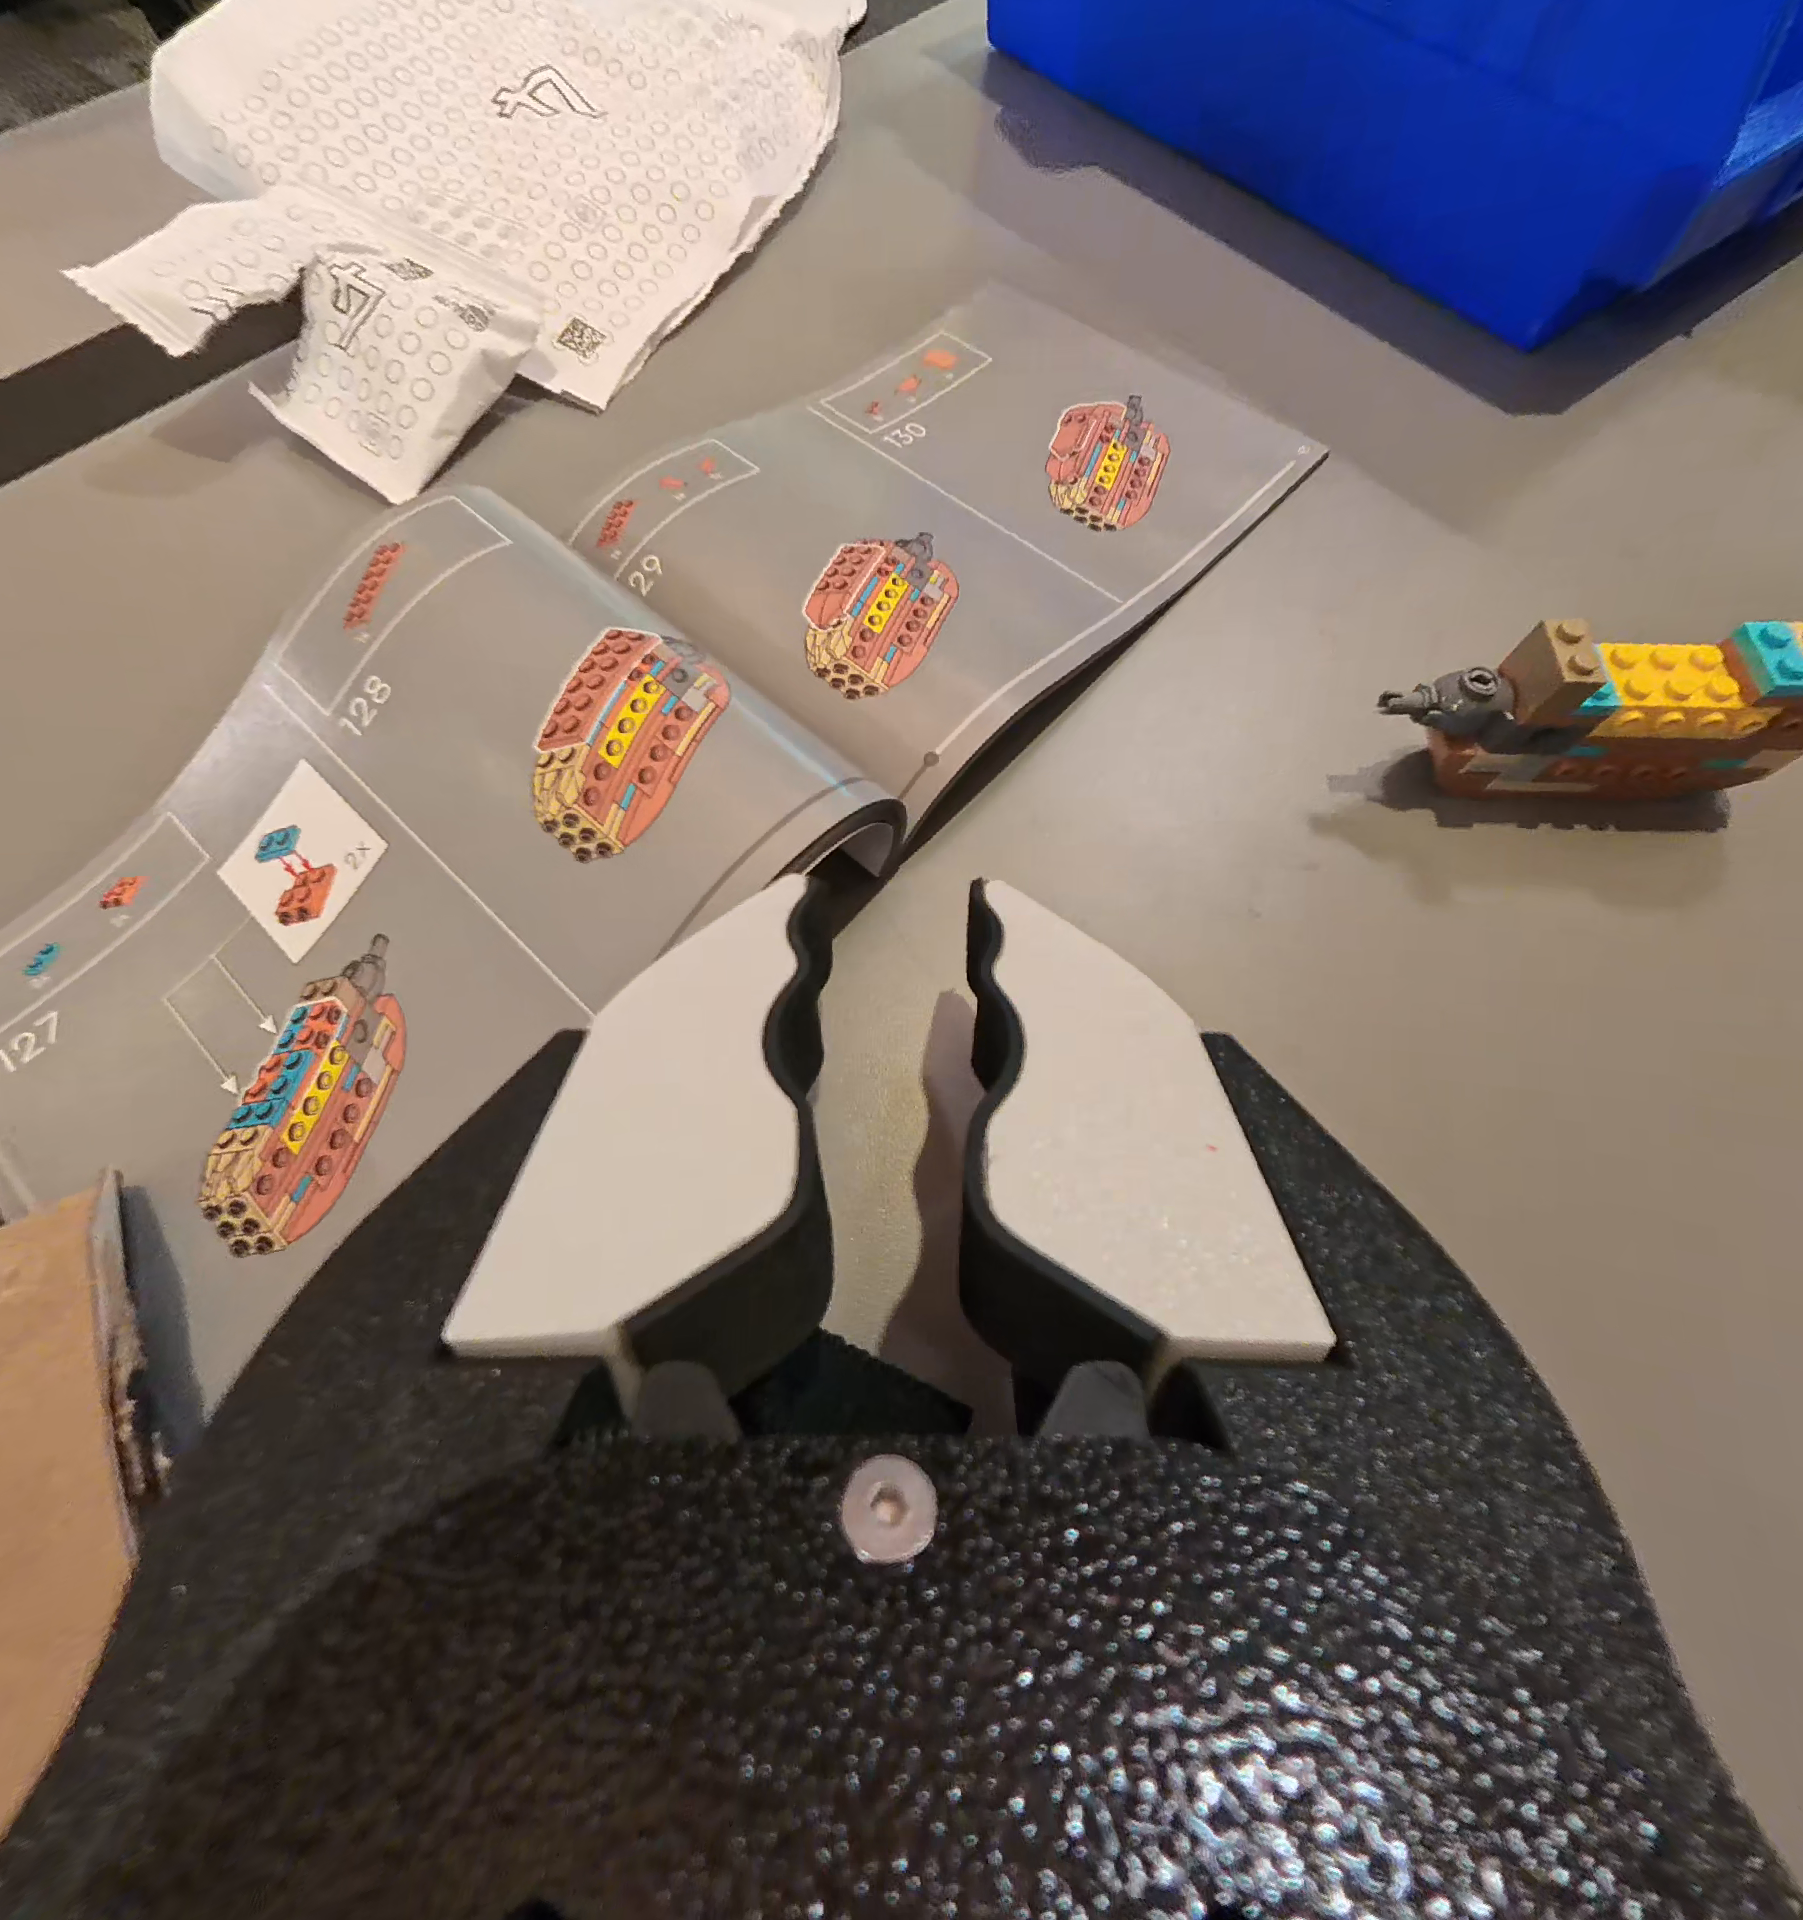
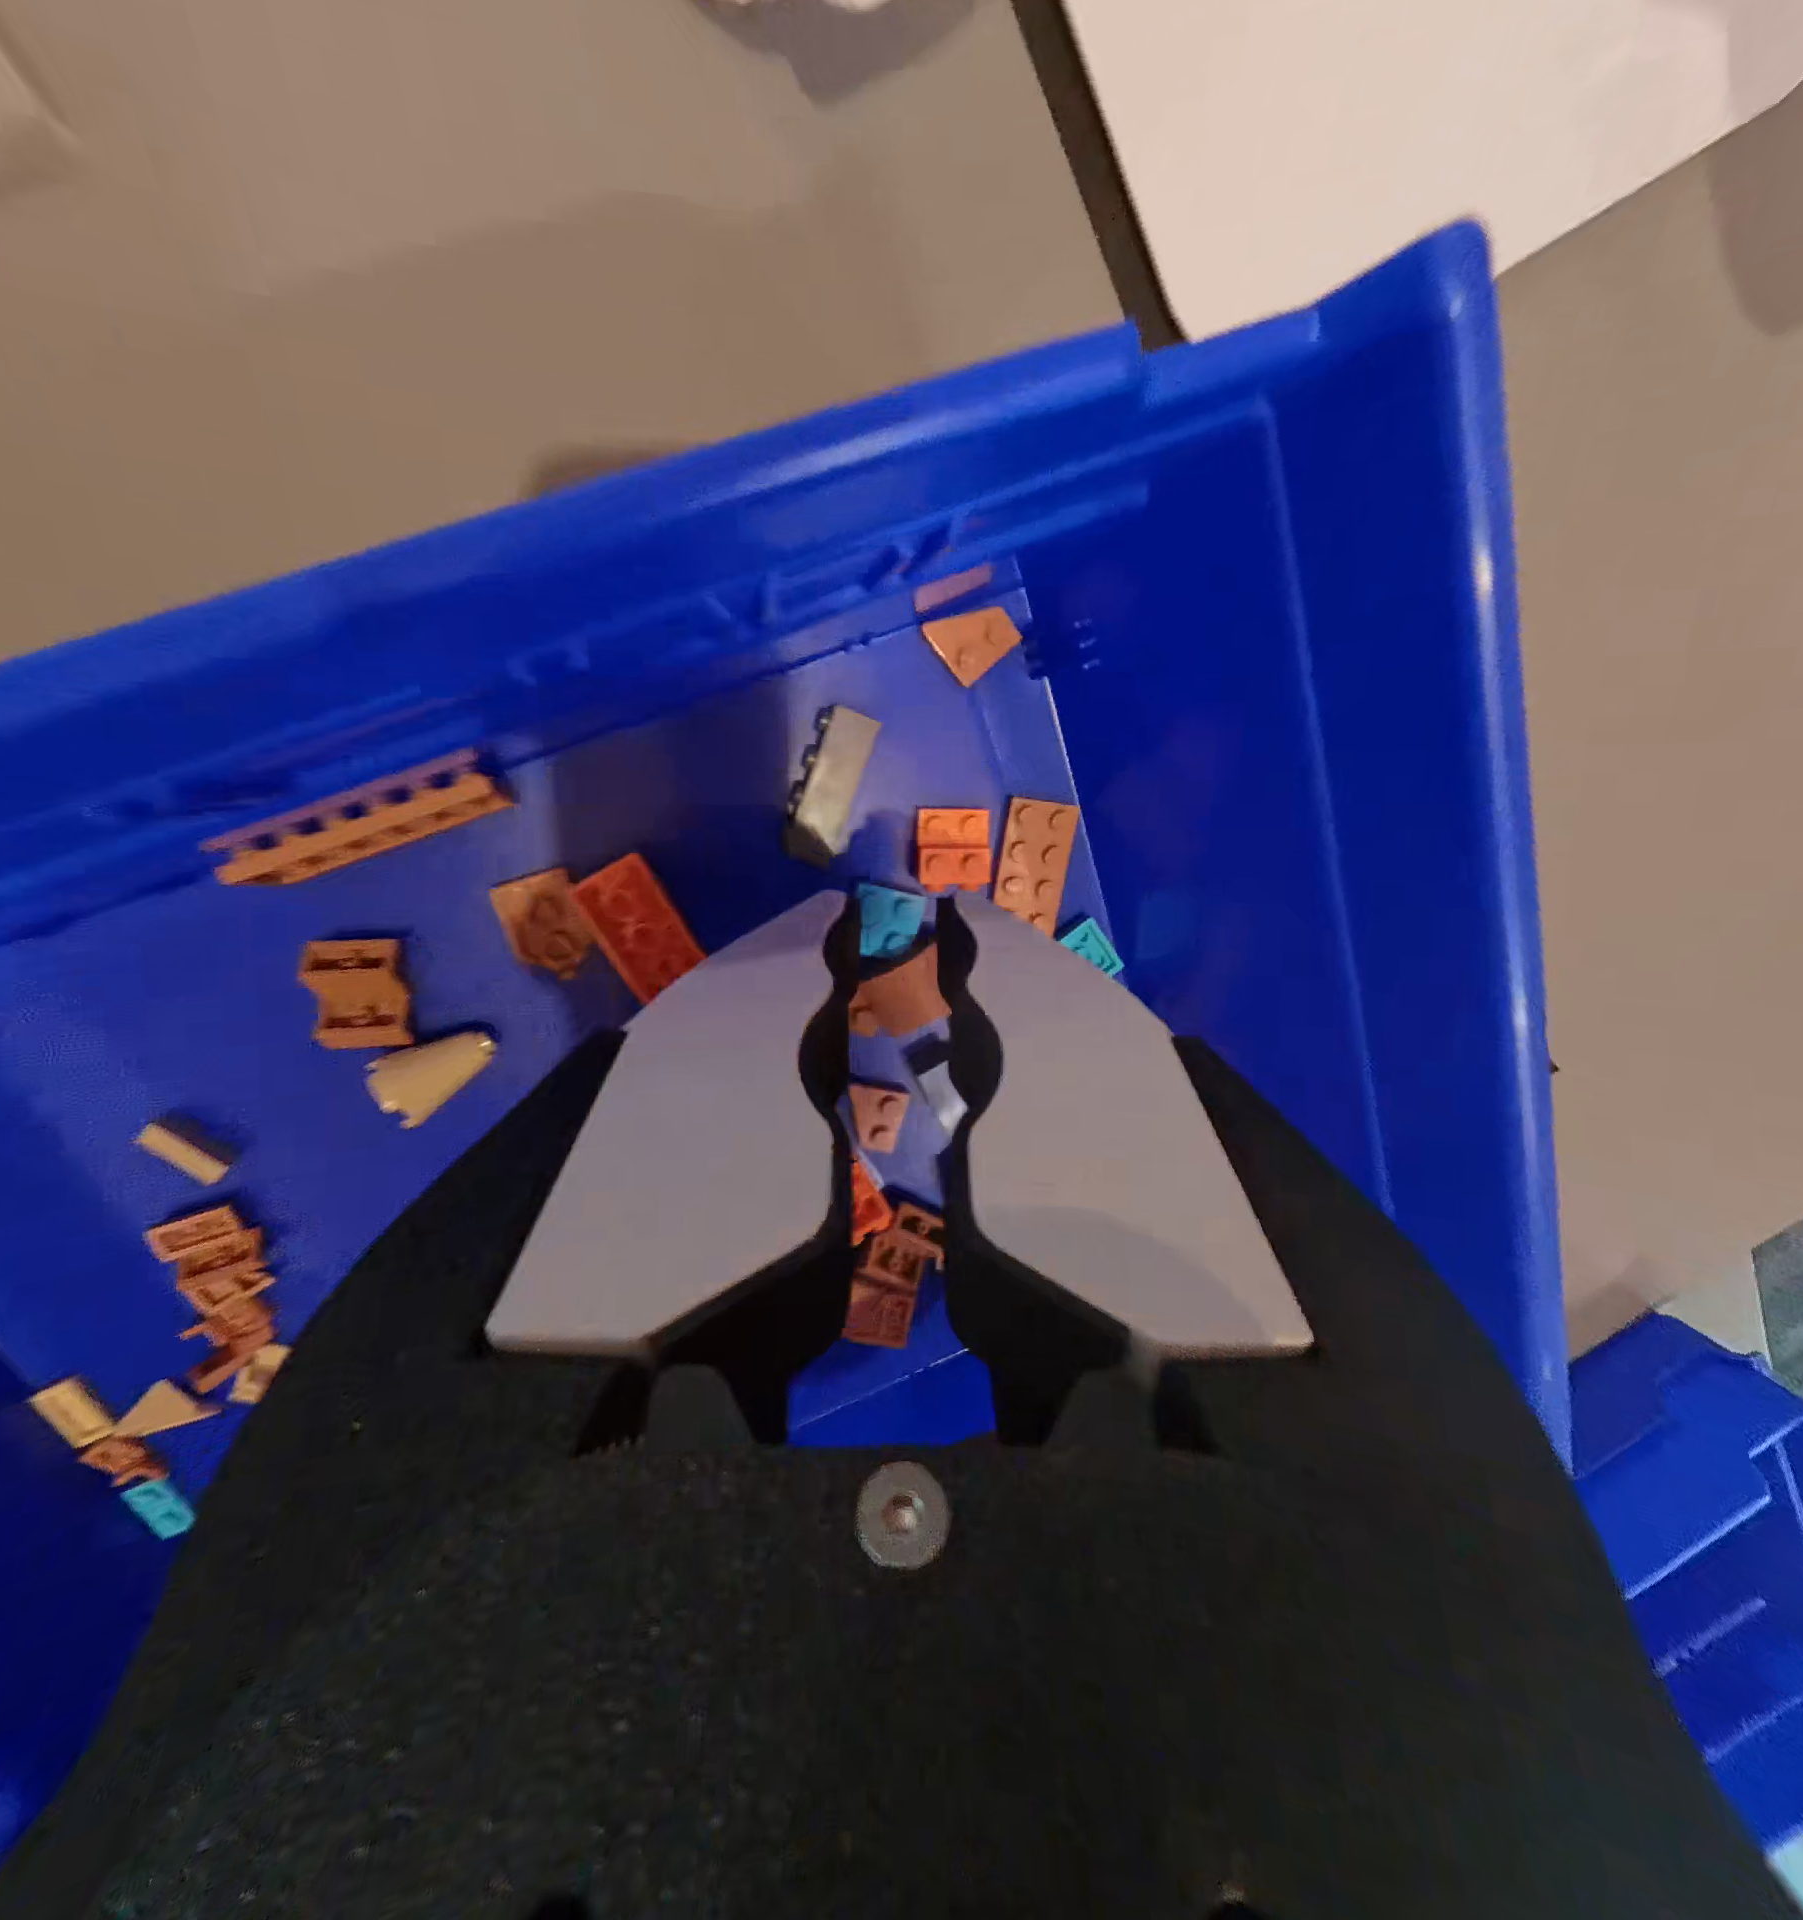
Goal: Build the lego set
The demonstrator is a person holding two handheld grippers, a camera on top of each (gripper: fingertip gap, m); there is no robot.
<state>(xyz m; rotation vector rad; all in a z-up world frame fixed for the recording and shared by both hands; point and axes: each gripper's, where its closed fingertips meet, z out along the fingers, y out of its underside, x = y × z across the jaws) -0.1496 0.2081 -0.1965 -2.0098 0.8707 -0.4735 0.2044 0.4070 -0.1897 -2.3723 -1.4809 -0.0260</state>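
In the left wrist view my left gripper is open and empty, low over the grey table beside the open instruction booklet. The partly built lego model, brown, yellow and teal with a grey piece at its front, stands on the table to the right, apart from the gripper. In the right wrist view my right gripper is inside the blue bin, its tips closed on a small teal brick. Loose bricks lie around it: an orange one, a tan one and a grey slope.
Torn white paper bags lie behind the booklet. The blue bin stands at the back right in the left wrist view. A brown strap-like thing shows at the left edge. Several more brown and tan pieces lie in the bin's left part. Left tips to right tips: about 40 centimeters. The grey slope is about 4 centimeters from my right fingertips.
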